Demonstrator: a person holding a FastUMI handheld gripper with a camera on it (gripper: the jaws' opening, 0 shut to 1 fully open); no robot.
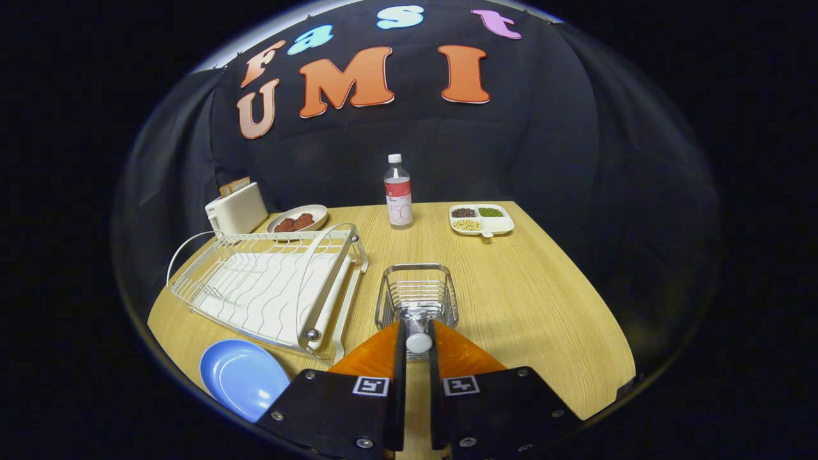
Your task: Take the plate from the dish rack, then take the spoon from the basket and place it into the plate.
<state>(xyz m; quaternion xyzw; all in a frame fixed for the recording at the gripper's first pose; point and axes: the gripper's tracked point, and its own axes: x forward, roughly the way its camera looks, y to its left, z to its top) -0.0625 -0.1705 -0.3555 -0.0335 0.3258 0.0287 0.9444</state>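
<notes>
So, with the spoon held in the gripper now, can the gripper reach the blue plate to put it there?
Probably yes. The gripper is shut on the spoon just above the basket. The blue plate lies bare on the table beside the fingers, in front of the dish rack, and nothing stands between them.

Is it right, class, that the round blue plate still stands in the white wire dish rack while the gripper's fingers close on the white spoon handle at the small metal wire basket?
Not quite. In the gripper view the round blue plate lies flat on the wooden table, beside the white wire dish rack. The rest holds: the gripper grips the white spoon handle at the small metal wire basket.
</notes>
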